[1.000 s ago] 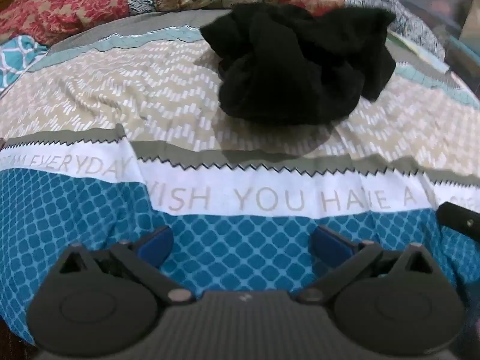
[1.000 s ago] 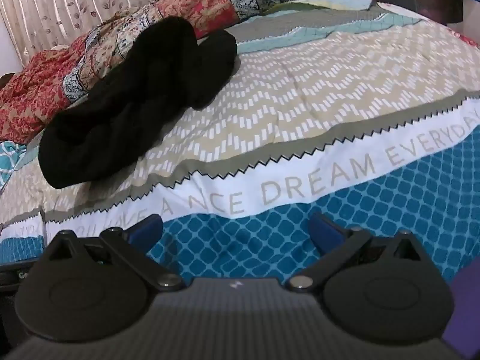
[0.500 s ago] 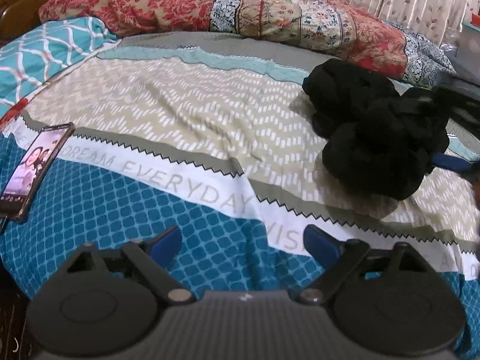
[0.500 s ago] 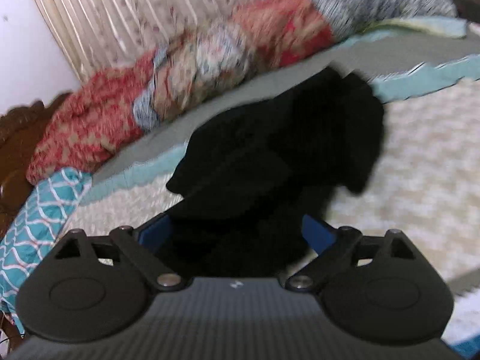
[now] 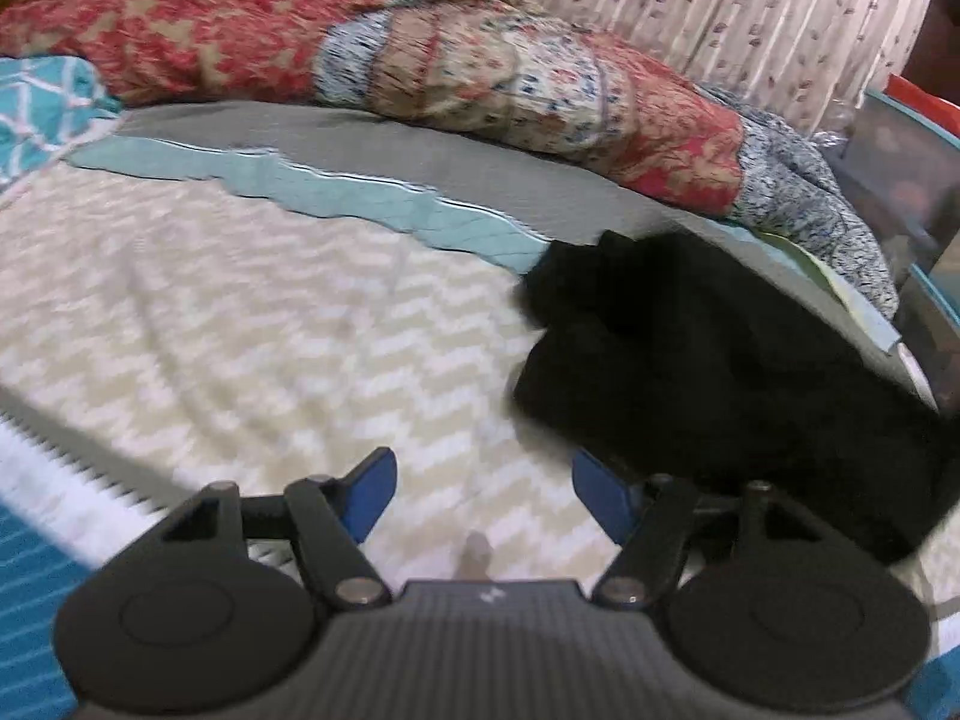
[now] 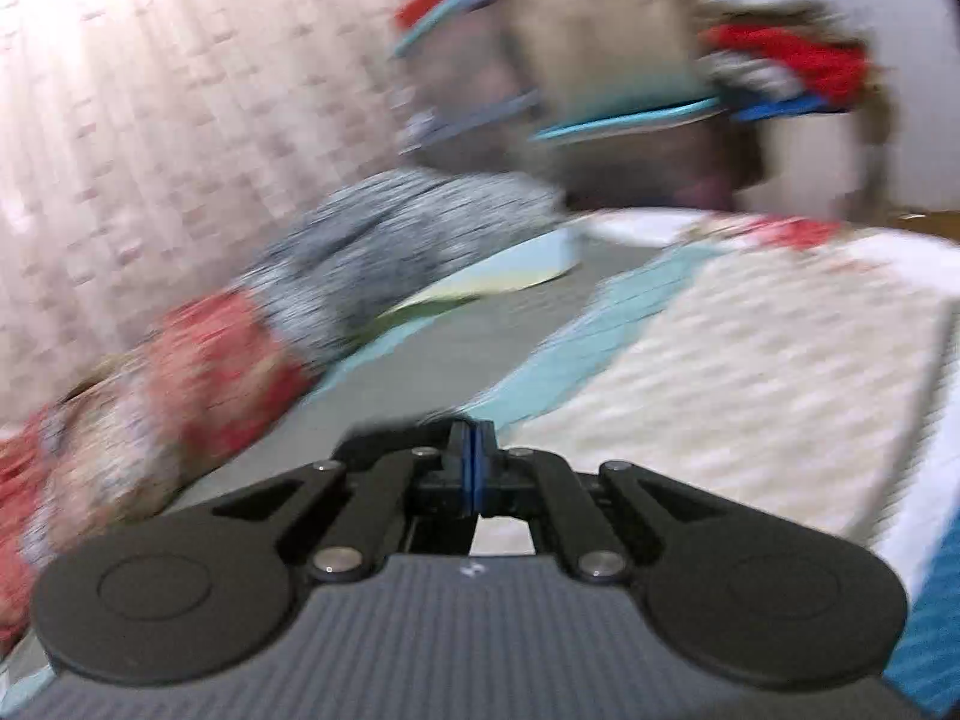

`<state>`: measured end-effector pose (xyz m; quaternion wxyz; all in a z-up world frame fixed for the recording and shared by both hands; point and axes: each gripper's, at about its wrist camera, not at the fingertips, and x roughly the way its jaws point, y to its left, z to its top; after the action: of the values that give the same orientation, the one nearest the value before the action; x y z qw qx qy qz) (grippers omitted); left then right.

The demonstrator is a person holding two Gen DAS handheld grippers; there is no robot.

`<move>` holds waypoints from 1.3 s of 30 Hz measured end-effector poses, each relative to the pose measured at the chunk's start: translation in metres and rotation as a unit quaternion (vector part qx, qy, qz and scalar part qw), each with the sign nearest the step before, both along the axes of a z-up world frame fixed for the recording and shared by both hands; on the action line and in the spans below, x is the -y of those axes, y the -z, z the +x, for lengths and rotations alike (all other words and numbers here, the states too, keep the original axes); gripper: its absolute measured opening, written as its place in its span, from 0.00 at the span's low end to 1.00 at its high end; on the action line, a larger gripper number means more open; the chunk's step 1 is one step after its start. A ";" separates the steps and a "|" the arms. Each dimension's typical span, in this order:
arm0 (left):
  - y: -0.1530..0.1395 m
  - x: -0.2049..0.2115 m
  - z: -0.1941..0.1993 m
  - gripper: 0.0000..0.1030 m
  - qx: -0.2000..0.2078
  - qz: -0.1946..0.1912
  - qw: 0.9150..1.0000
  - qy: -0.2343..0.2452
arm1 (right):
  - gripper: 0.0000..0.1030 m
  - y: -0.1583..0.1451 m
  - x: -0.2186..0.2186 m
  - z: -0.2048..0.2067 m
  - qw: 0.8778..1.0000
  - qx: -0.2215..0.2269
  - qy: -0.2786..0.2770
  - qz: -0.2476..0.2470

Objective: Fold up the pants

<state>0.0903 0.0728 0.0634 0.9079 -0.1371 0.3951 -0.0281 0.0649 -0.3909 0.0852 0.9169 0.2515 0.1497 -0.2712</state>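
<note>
The black pants (image 5: pixel 720 372) lie crumpled in a heap on the patterned bedspread (image 5: pixel 240 312), at the right of the left wrist view. My left gripper (image 5: pixel 483 495) is open and empty, low over the bedspread, its right finger (image 5: pixel 600 495) close to the heap's near edge. My right gripper (image 6: pixel 473 468) is shut, its blue pads pressed together. A sliver of black cloth (image 6: pixel 390 429) shows just left of and behind the pads; whether it is pinched between them I cannot tell. The right wrist view is blurred by motion.
Red and floral quilts (image 5: pixel 420 60) are piled along the far side of the bed, with a grey speckled blanket (image 6: pixel 390 228) beside them. A curtain (image 5: pixel 720 12) hangs behind. Stacked clutter (image 6: pixel 600 48) stands past the bed's far corner.
My right gripper closed from open around the pants heap and swung toward the bed's far corner. My left gripper moved forward to the heap's near edge, still open.
</note>
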 end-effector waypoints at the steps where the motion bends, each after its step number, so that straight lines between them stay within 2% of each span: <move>1: 0.003 0.006 0.008 0.66 -0.005 -0.005 1.000 0.004 | 0.09 0.003 0.003 -0.008 1.000 -0.002 0.020 -0.013; 3: 0.009 0.019 0.021 0.72 -0.013 -0.022 1.000 0.018 | 0.10 0.011 0.010 -0.023 1.000 -0.001 0.029 -0.003; 4: 0.011 0.025 0.025 0.75 -0.016 -0.027 0.999 0.024 | 0.16 0.017 0.008 -0.029 1.000 -0.002 0.009 0.009; 5: 0.014 0.032 0.029 0.80 -0.018 -0.032 0.999 0.029 | 0.20 0.023 0.004 -0.034 1.000 -0.007 -0.020 0.020; 7: 0.021 0.045 0.033 0.83 -0.017 -0.040 0.998 0.041 | 0.45 0.036 -0.018 -0.041 0.995 -0.020 -0.099 0.021; 10: 0.033 0.066 0.048 0.84 -0.032 -0.040 0.997 0.052 | 0.60 0.047 -0.050 -0.036 0.977 -0.046 -0.205 0.034; 11: 0.036 0.071 0.053 0.73 -0.035 -0.040 0.997 0.051 | 0.62 0.056 -0.061 -0.035 0.969 -0.061 -0.234 0.053; 12: 0.039 0.077 0.059 0.49 -0.036 -0.039 0.997 0.056 | 0.66 0.058 -0.065 -0.036 0.965 -0.069 -0.246 0.066; 13: 0.041 0.082 0.064 0.37 -0.040 -0.037 0.996 0.064 | 0.68 0.067 -0.074 -0.035 0.960 -0.083 -0.253 0.086; 14: 0.041 0.085 0.070 0.13 -0.047 -0.029 0.996 0.068 | 0.68 0.072 -0.080 -0.033 0.957 -0.091 -0.259 0.096; 15: 0.038 0.085 0.076 0.13 -0.052 -0.030 0.996 0.064 | 0.68 0.077 -0.083 -0.030 0.953 -0.098 -0.267 0.103; 16: 0.031 0.081 0.079 0.13 -0.044 -0.047 0.996 0.057 | 0.65 0.080 -0.088 -0.028 0.951 -0.107 -0.271 0.107; 17: 0.019 0.075 0.082 0.12 -0.026 -0.066 0.996 0.049 | 0.54 0.079 -0.092 -0.025 0.946 -0.116 -0.282 0.109; 18: 0.001 0.072 0.086 0.12 0.001 -0.074 0.996 0.043 | 0.15 0.075 -0.092 -0.018 0.940 -0.124 -0.300 0.108; 19: -0.018 0.071 0.091 0.12 0.029 -0.072 0.996 0.041 | 0.04 0.072 -0.097 -0.014 0.936 -0.128 -0.312 0.104; 20: -0.038 0.072 0.098 0.12 0.057 -0.069 0.995 0.042 | 0.04 0.064 -0.099 -0.010 0.934 -0.119 -0.320 0.103; 22: -0.076 0.075 0.109 0.14 0.100 -0.079 0.991 0.049 | 0.04 0.044 -0.103 -0.007 0.937 -0.069 -0.328 0.097; 23: -0.092 0.077 0.113 0.19 0.116 -0.083 0.988 0.051 | 0.04 0.032 -0.104 -0.007 0.941 -0.040 -0.323 0.093; 25: -0.108 0.085 0.113 0.48 0.126 -0.071 0.988 0.062 | 0.06 0.014 -0.104 -0.006 0.948 -0.001 -0.306 0.084; 26: -0.108 0.089 0.108 0.75 0.123 -0.055 0.989 0.064 | 0.09 0.010 -0.104 -0.006 0.950 0.003 -0.302 0.078; 27: -0.103 0.091 0.102 0.84 0.123 -0.044 0.989 0.064 | 0.09 0.008 -0.103 -0.007 0.951 0.001 -0.302 0.071; 29: -0.083 0.095 0.084 0.85 0.111 -0.033 0.990 0.086 | 0.15 0.011 -0.102 -0.009 0.950 -0.011 -0.306 0.061; 31: -0.053 0.094 0.069 0.85 0.063 -0.031 0.992 0.107 | 0.38 0.021 -0.095 -0.020 0.952 -0.022 -0.297 0.066; 34: -0.008 0.085 0.046 0.81 -0.014 -0.060 0.992 0.109 | 0.40 0.038 -0.084 -0.035 0.958 -0.050 -0.273 0.075; 39: 0.038 0.080 0.026 0.81 -0.094 -0.120 0.983 0.103 | 0.40 0.055 -0.065 -0.044 0.960 -0.077 -0.244 0.113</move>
<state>0.1163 -0.0069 0.0256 0.8361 -0.2055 0.4842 -0.1555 0.0210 -0.3262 0.0297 0.9067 0.2875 0.3060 -0.0393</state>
